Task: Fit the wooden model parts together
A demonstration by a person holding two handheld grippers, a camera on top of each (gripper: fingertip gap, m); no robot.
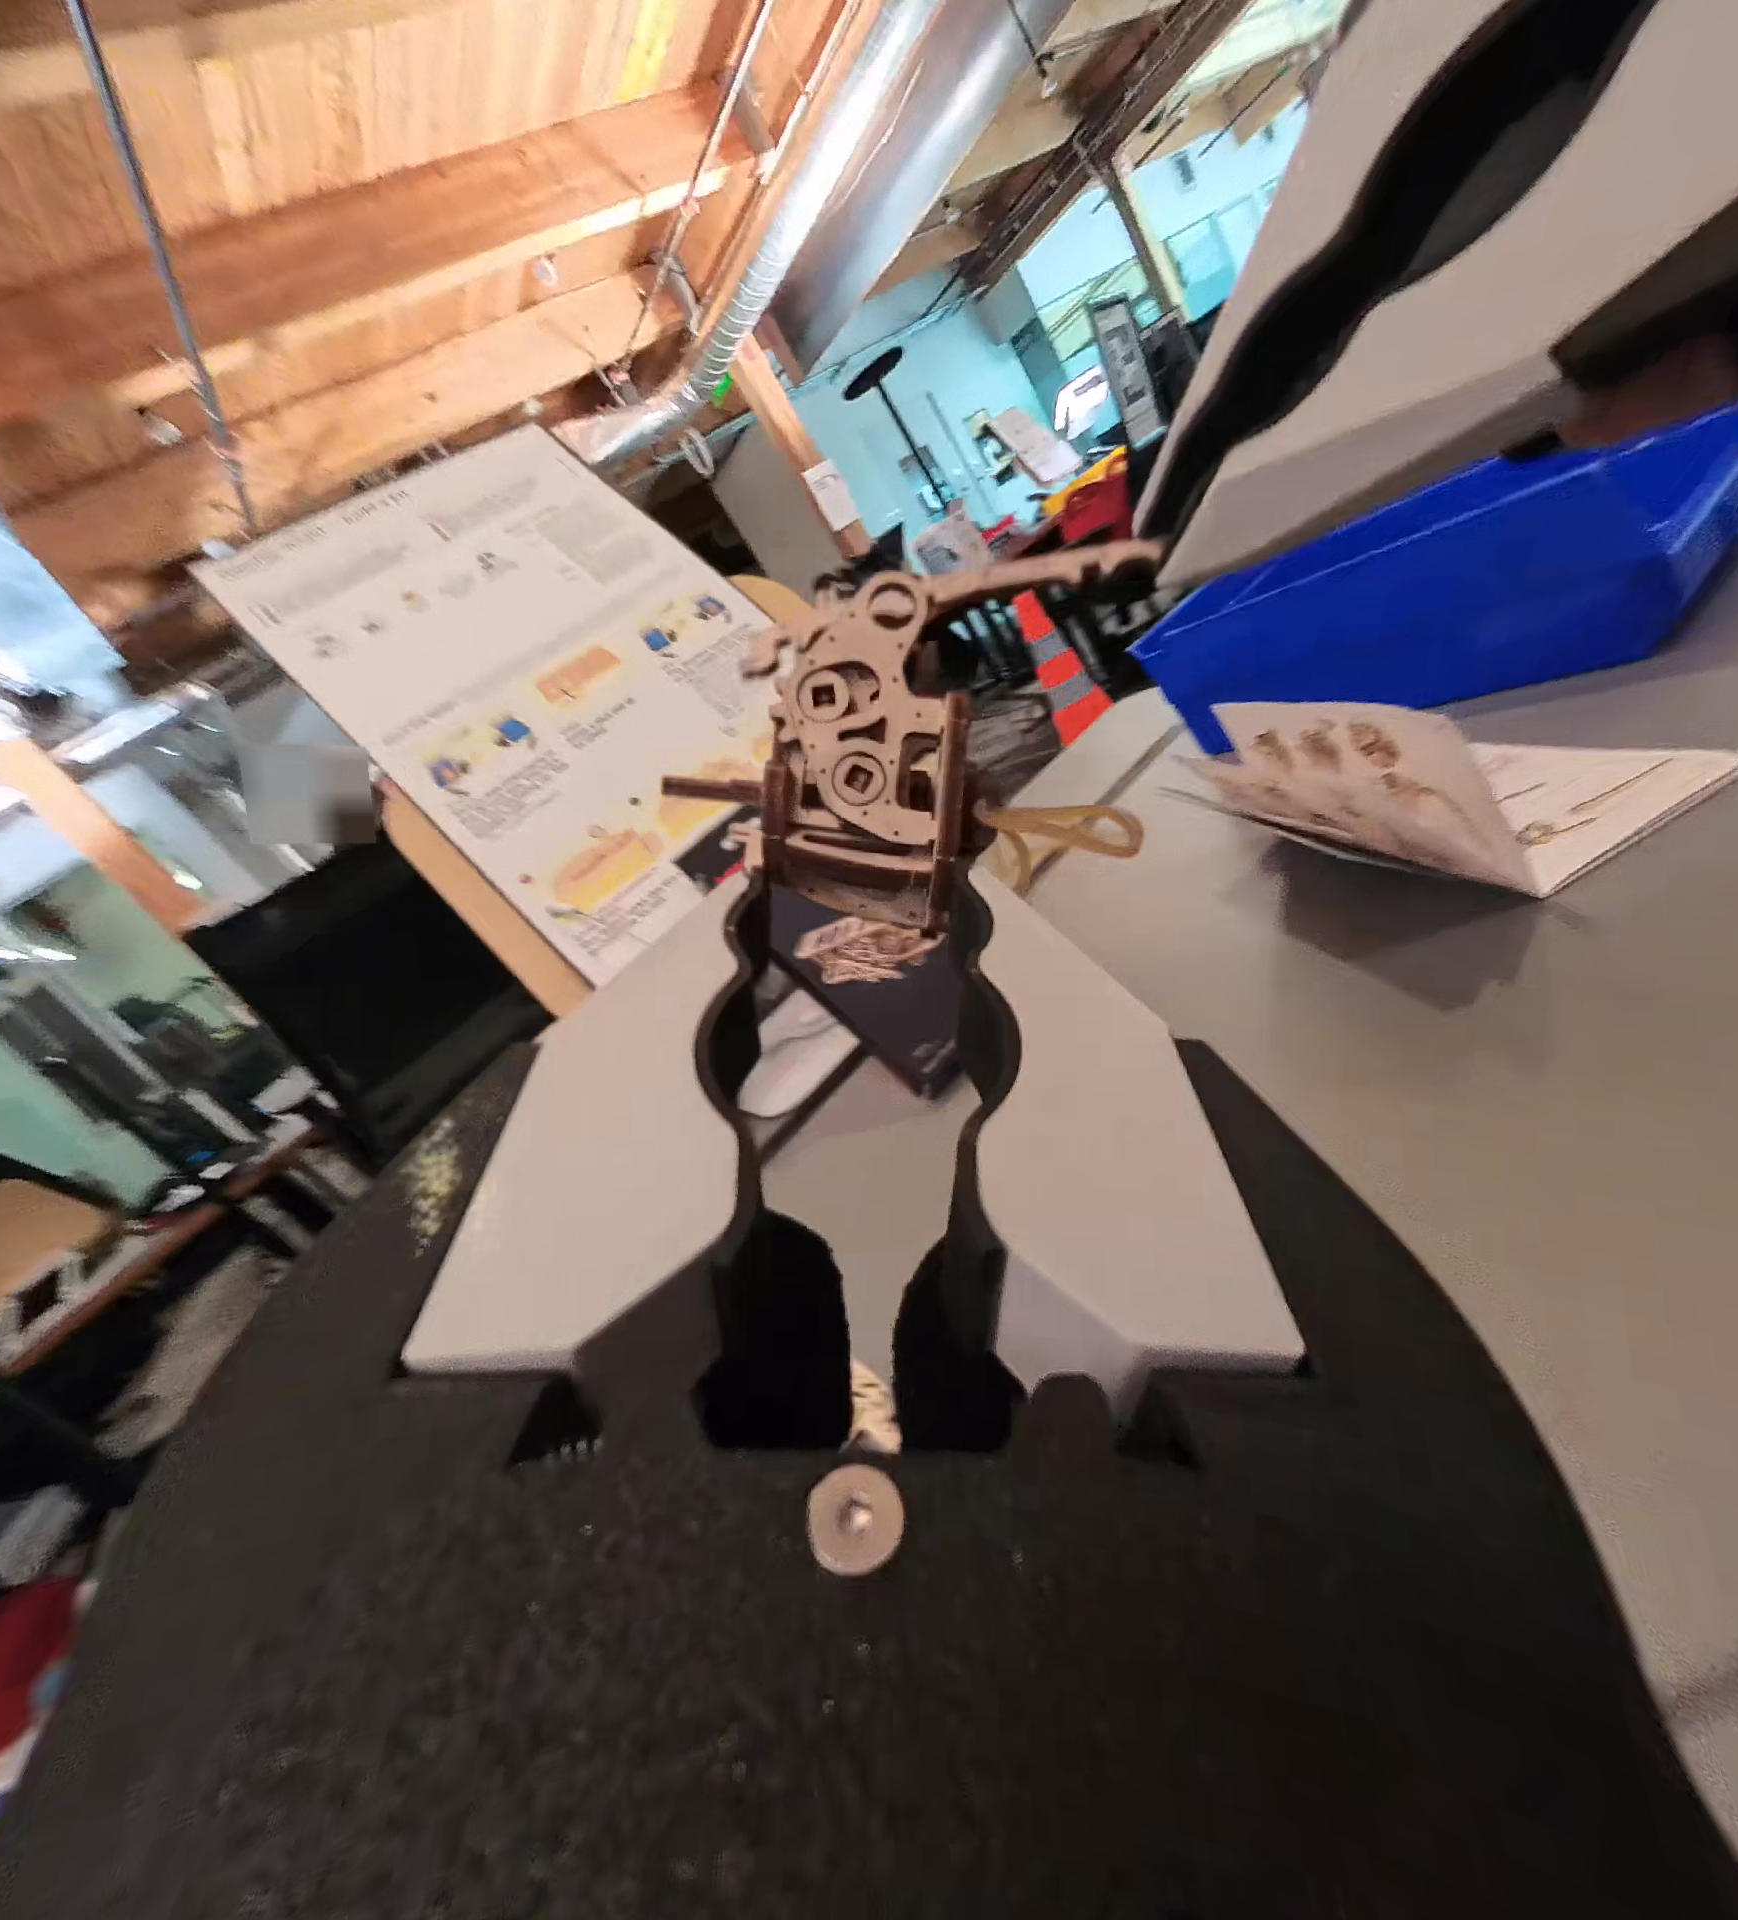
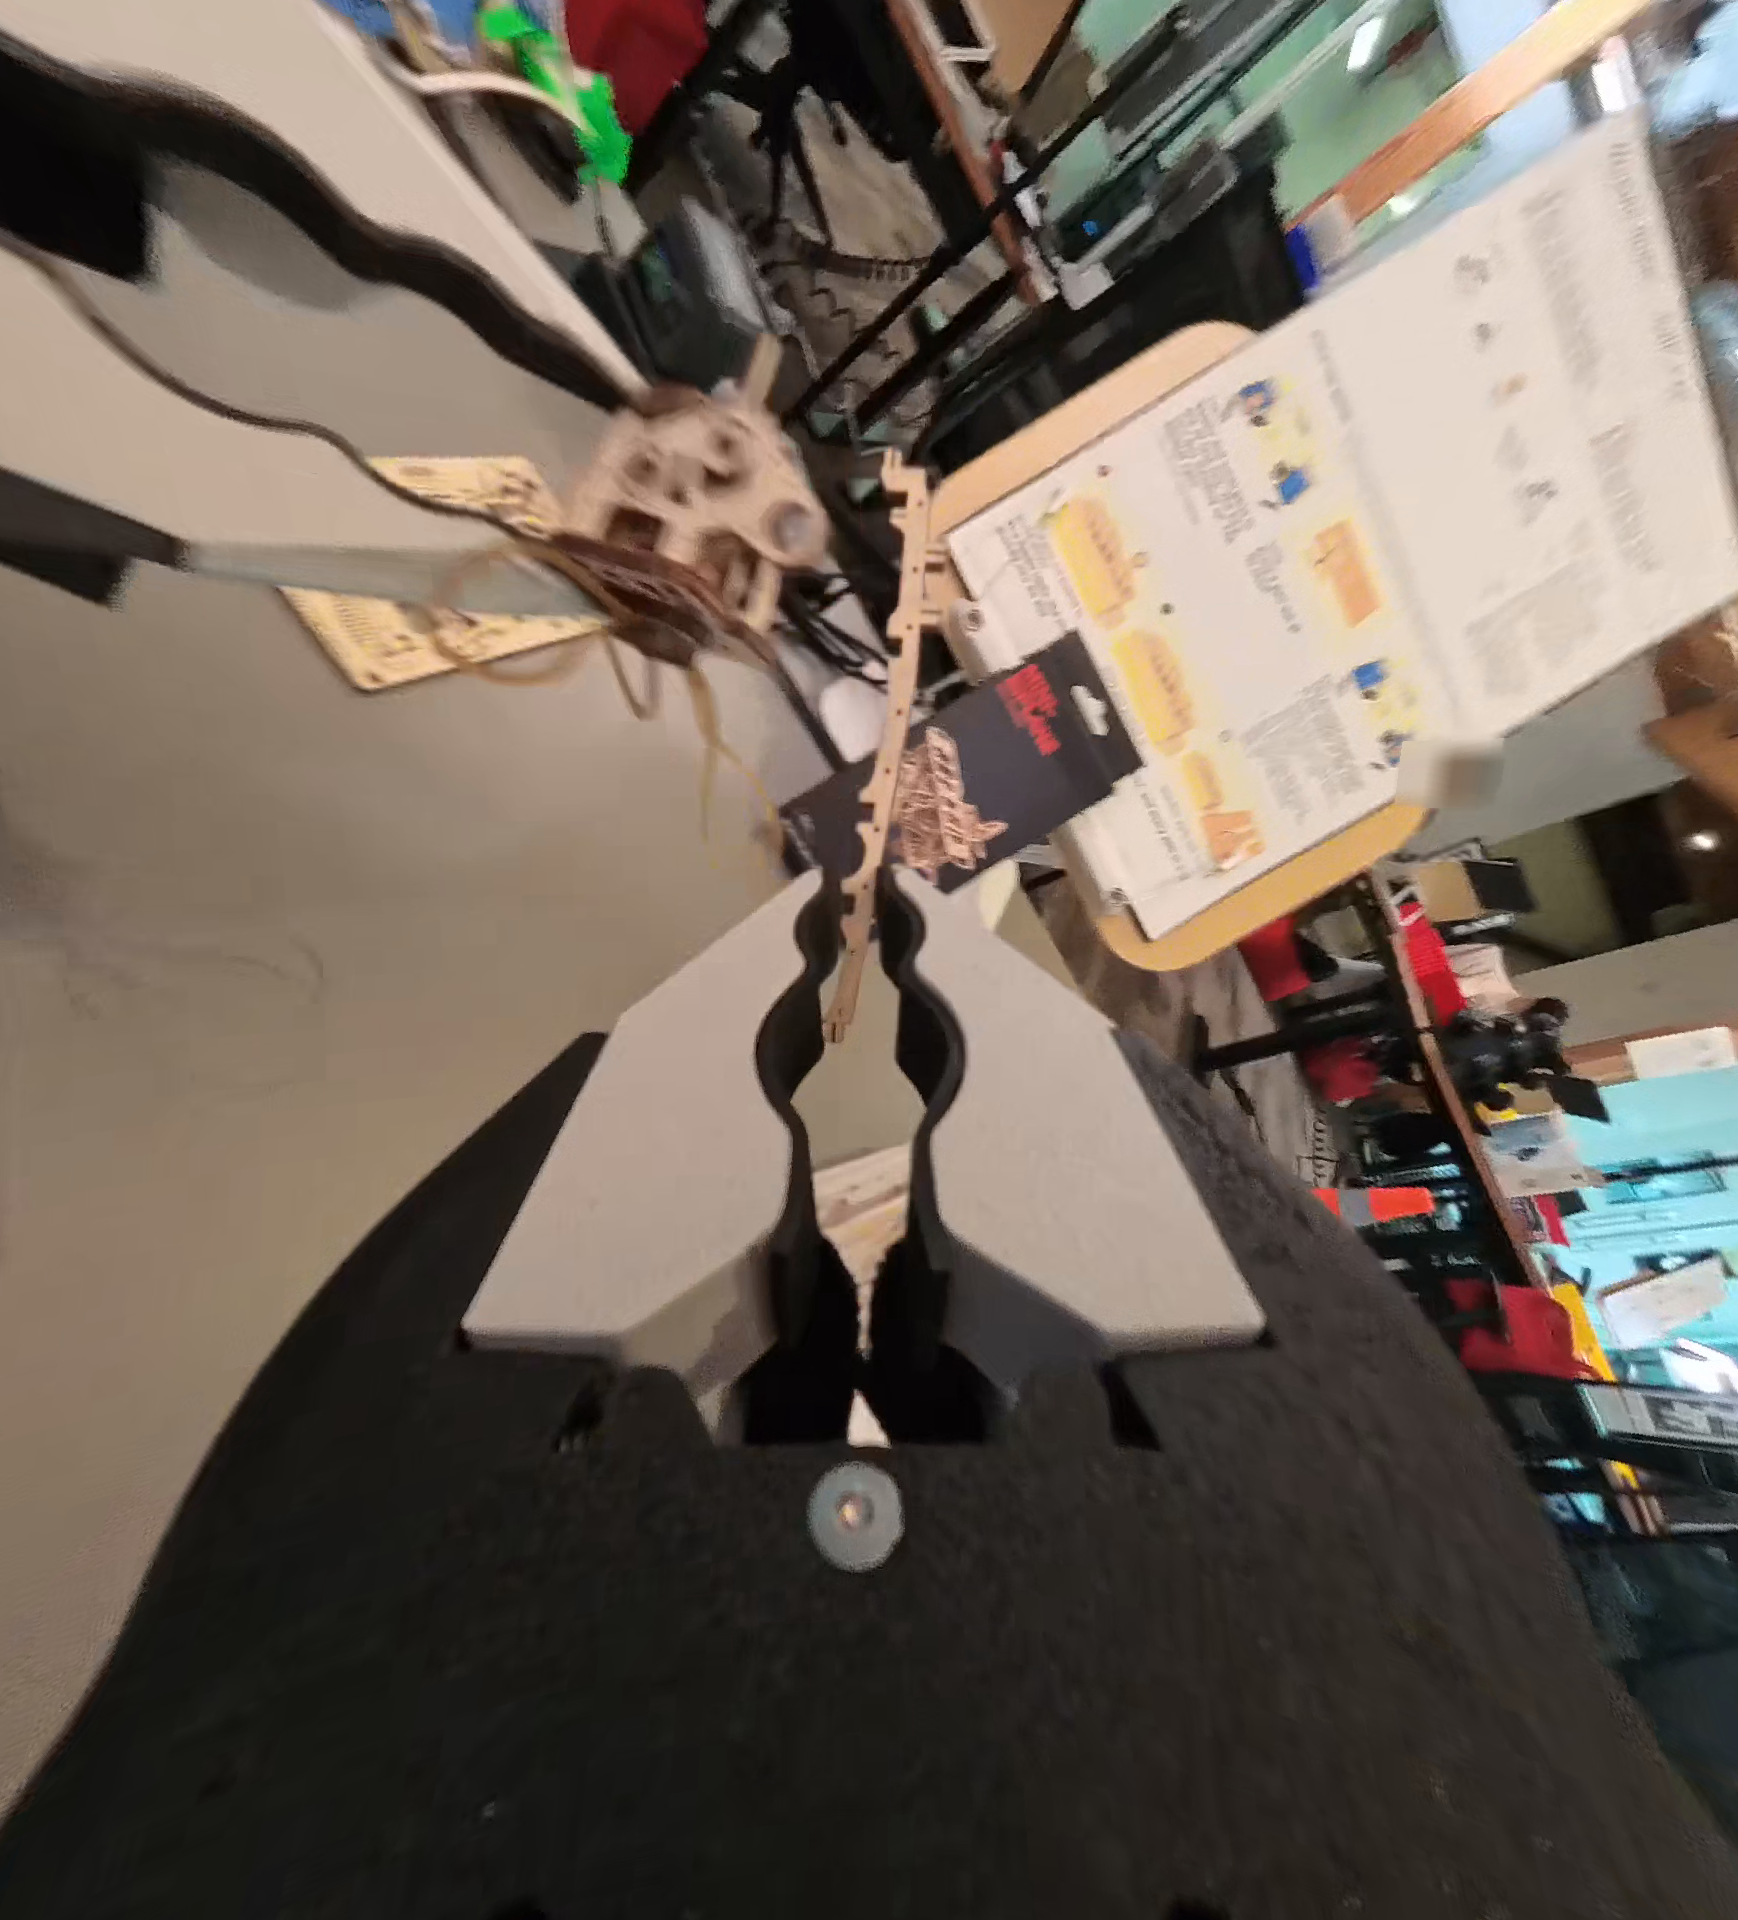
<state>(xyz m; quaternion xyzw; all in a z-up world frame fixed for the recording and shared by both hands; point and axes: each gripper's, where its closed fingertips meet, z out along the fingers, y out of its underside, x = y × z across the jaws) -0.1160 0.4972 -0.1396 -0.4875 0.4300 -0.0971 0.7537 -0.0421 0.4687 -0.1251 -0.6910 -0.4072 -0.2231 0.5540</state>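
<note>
The left gripper (image 1: 854,894) pinches the base of a half-built wooden model (image 1: 860,748) between its fingertips, so the lower edge of the model is hidden by the pads. A short peg juts from the model to the gripper's left, and a rubber band (image 1: 1062,836) loops out to its right.

The right gripper (image 2: 860,914) is clamped on a thin notched wooden strip (image 2: 896,707), which runs straight ahead past the tips. In the left wrist view that strip (image 1: 1041,571) reaches the model's top, probably touching it, though blur makes contact hard to judge.

Beyond the left gripper's tips, a dark package card (image 1: 870,971) lies partly hidden on the grey table (image 1: 1364,1091). Farther right are an open instruction booklet (image 1: 1447,790) and a blue bin (image 1: 1467,582), its far end cut off by the right gripper.
</note>
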